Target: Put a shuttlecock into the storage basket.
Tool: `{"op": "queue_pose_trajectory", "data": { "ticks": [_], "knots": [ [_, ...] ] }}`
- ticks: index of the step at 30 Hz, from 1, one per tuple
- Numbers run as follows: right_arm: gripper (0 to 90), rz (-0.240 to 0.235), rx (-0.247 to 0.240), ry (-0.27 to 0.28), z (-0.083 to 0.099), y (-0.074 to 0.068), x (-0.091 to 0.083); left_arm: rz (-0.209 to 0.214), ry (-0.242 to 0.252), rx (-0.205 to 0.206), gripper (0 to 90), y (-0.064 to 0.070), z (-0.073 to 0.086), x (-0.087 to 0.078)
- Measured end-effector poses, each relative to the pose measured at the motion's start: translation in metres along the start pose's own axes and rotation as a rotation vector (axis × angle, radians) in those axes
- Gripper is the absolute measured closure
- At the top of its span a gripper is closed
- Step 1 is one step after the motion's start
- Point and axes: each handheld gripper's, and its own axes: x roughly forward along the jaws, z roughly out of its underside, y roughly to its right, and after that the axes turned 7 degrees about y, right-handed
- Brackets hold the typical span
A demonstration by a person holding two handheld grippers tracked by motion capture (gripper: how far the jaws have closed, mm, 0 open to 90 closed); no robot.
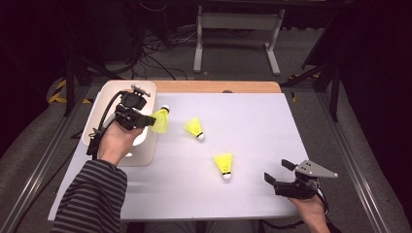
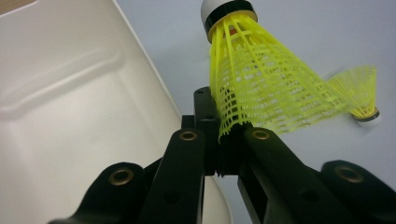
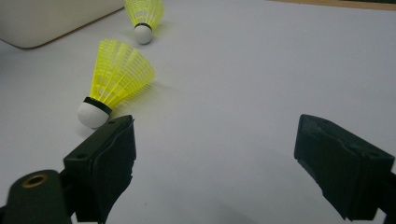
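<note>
Yellow shuttlecocks [image 1: 224,163], white tray [image 1: 146,153], striped sleeve [image 1: 90,196].

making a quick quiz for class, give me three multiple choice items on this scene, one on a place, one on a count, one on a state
1. Where is the white tray?
A. at the table's left edge
B. at the table's right edge
C. on the floor

2. How many yellow shuttlecocks are there in all?
A. one
B. three
C. five

3. What state is the right gripper in?
A. shut on a shuttlecock
B. open, holding nothing
C. shut on the tray

Answers:
1 A, the high view shows it by the left gripper.
2 B, one held shuttlecock, two lying on the table.
3 B, its jaws stand wide apart over bare table.
</note>
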Motion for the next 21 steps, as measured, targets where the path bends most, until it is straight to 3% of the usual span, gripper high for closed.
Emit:
{"op": "queue_pose_trajectory", "data": {
  "ticks": [7, 21],
  "knots": [
    [13.2, 0.000, 0.001, -0.001, 0.000, 0.000, 0.000, -0.014, 0.015, -0.037, 89.6, -0.010, -0.001, -0.004],
    [13.1, 0.000, 0.006, 0.001, 0.000, 0.001, 0.000, -0.039, 0.036, -0.070, 89.6, -0.030, 0.003, -0.013]
  ]
}}
